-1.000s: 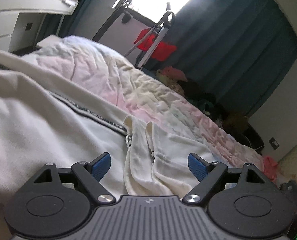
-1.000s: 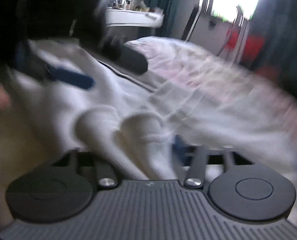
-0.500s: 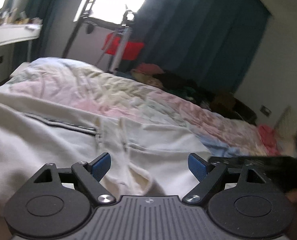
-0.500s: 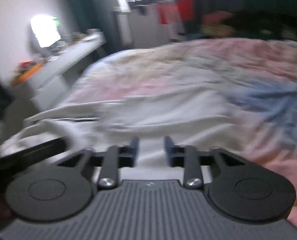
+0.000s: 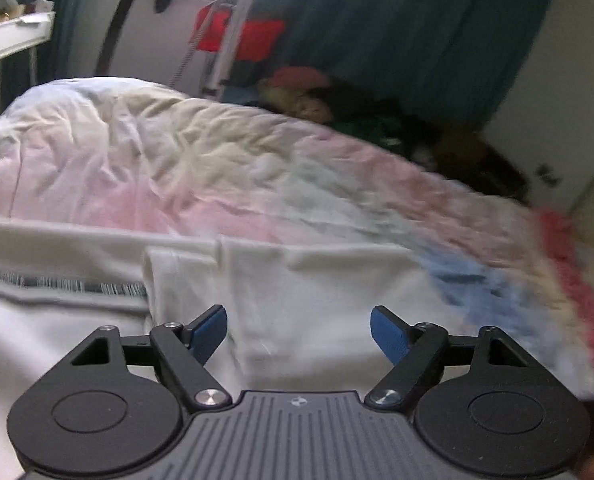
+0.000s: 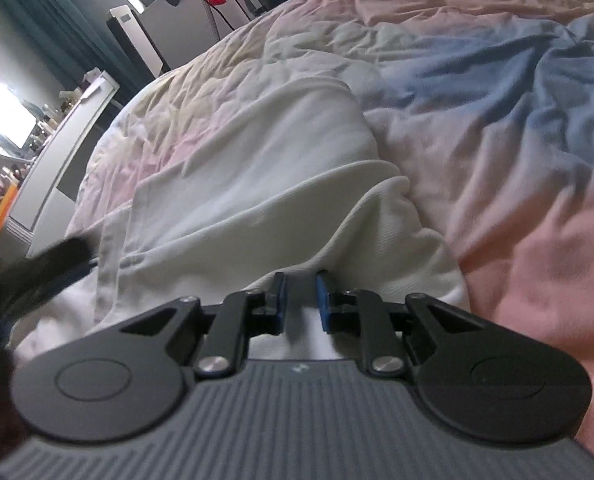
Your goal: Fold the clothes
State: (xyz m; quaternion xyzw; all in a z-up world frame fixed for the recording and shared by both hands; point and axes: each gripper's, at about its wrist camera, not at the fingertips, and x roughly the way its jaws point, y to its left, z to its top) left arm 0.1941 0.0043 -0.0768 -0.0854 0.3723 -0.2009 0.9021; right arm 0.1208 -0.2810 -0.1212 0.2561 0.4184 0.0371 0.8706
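A cream-white garment (image 5: 297,292) with a dark printed stripe (image 5: 65,286) lies on the bed. My left gripper (image 5: 299,330) hovers just over it, jaws wide open and empty. In the right wrist view the same garment (image 6: 237,184) lies in folds. My right gripper (image 6: 300,304) has its blue pads nearly together, pinched on a ridge of the white cloth at its near edge. The left gripper shows as a dark blur at the left edge of that view (image 6: 53,264).
A crumpled pastel duvet (image 5: 225,168) in pink, cream and blue covers the bed (image 6: 517,128). Behind it are dark teal curtains (image 5: 417,20), a clothes rack with red items (image 5: 249,36), a heap of clothes (image 5: 337,100), and a white desk (image 6: 57,152) at the left.
The right gripper has swung around and down to the garment's edge and closed on a fold. The left gripper has shifted right along the garment, still open.
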